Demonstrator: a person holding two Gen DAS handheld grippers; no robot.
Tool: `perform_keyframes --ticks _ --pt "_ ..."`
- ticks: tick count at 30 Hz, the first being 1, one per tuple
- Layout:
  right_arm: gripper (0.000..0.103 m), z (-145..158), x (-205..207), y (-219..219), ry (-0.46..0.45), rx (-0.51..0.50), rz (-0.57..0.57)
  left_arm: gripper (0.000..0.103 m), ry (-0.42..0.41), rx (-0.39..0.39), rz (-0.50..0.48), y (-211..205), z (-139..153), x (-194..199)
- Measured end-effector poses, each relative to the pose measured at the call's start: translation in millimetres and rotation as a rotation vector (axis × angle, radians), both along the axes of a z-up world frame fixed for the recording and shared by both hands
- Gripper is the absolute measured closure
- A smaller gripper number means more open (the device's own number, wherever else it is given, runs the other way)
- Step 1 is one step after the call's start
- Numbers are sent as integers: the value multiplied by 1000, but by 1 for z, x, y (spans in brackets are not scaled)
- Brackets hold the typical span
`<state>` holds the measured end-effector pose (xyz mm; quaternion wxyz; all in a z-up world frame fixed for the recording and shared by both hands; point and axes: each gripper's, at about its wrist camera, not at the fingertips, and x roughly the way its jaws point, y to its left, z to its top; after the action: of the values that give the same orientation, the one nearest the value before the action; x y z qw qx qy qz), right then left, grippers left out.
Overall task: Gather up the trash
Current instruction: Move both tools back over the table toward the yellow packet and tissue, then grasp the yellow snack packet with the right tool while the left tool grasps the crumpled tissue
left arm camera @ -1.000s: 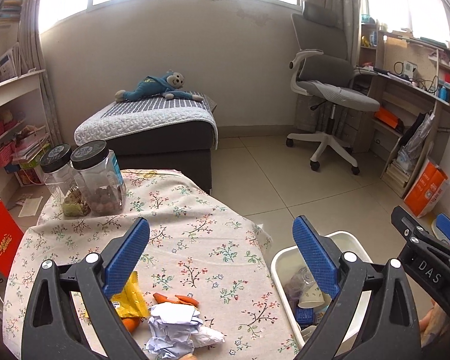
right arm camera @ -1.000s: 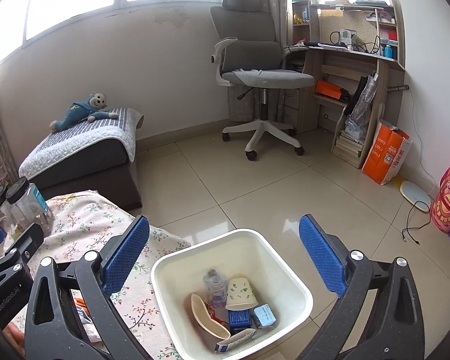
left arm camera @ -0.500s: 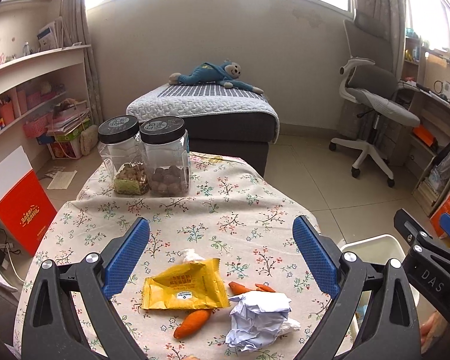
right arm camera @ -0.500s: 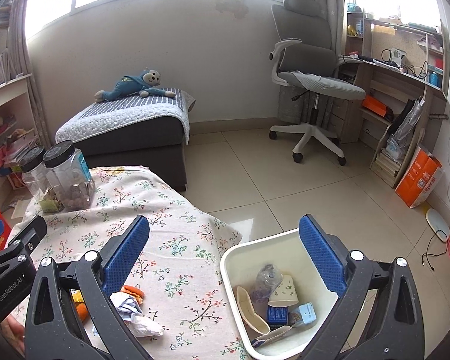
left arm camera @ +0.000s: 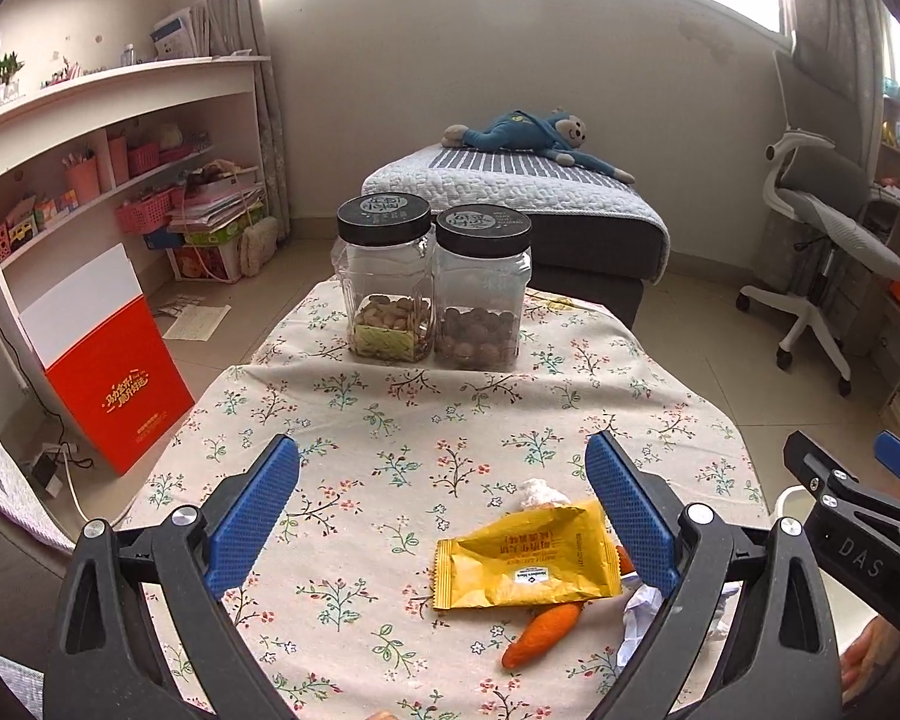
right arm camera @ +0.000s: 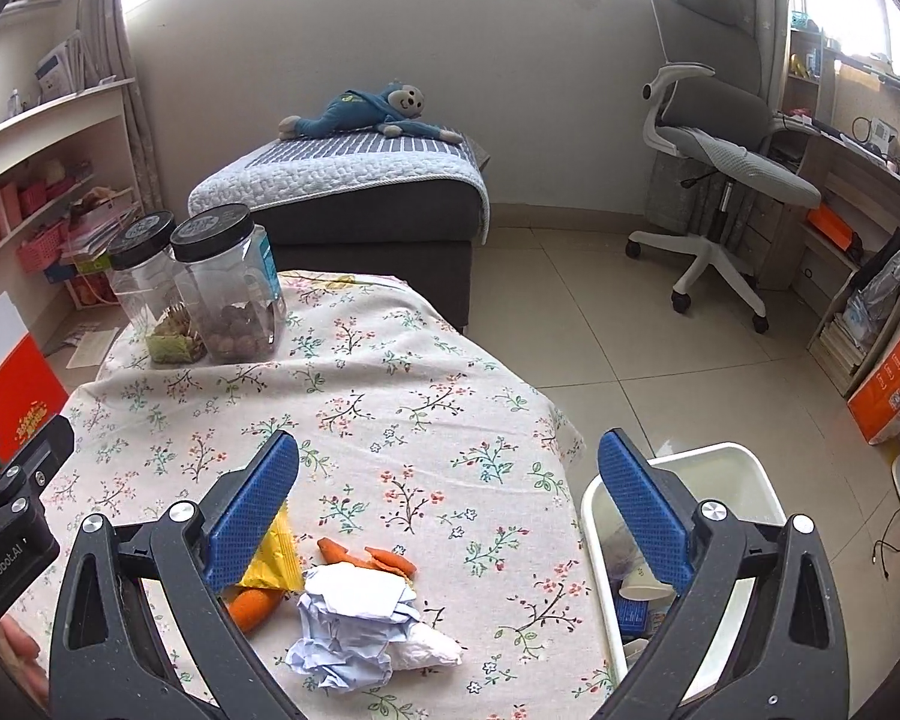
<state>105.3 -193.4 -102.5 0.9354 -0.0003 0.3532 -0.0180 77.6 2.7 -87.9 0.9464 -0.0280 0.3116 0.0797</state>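
Observation:
On the floral tablecloth (left arm camera: pixel 402 414) near its front edge lie a yellow snack wrapper (left arm camera: pixel 525 564), orange peel pieces (left arm camera: pixel 540 633) and a crumpled white paper ball (right arm camera: pixel 357 624). A small white scrap (left arm camera: pixel 537 492) sits just behind the wrapper. My left gripper (left arm camera: pixel 441 510) hovers open above the table, the wrapper just inside its right finger. My right gripper (right arm camera: pixel 447 510) is open too, over the paper ball (left arm camera: pixel 642 618) and peel (right arm camera: pixel 366 555). The white bin (right arm camera: pixel 690 480) stands on the floor right of the table with trash inside.
Two black-lidded clear jars (left arm camera: pixel 432 288) of nuts stand at the table's far end. Behind are a grey daybed (right arm camera: pixel 360 192) with a blue plush toy, shelves at left, a red-and-white box (left arm camera: pixel 102 360) on the floor and an office chair (right arm camera: pixel 720 168) at right.
Both grippers have swung left, away from the bin and back over the table. The trash pile now lies between the fingers. Both stay open and empty.

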Motion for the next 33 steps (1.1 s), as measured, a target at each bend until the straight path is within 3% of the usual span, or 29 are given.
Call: perform_keyframes --ticks 9,14,17,19,21,23,27,33 --pt "7 -65 55 54 327 179 218 10 24 -34 81 53 -8 0" --pt "8 -95 76 71 470 264 314 10 37 -58 114 74 -12 4" --pt "14 -103 79 80 507 277 342 10 57 -91 130 85 -16 10" --pt "26 -108 79 85 534 265 363 10 65 -110 135 88 -18 14" --pt "58 -114 79 92 560 238 370 10 69 -117 133 89 -19 17" --pt "78 -118 77 95 576 221 376 10 71 -119 126 86 -21 19" --pt "90 -107 72 97 552 218 394 10 78 -121 112 80 -24 27" --pt "92 -81 67 78 483 235 393 10 104 -174 99 73 -26 48"
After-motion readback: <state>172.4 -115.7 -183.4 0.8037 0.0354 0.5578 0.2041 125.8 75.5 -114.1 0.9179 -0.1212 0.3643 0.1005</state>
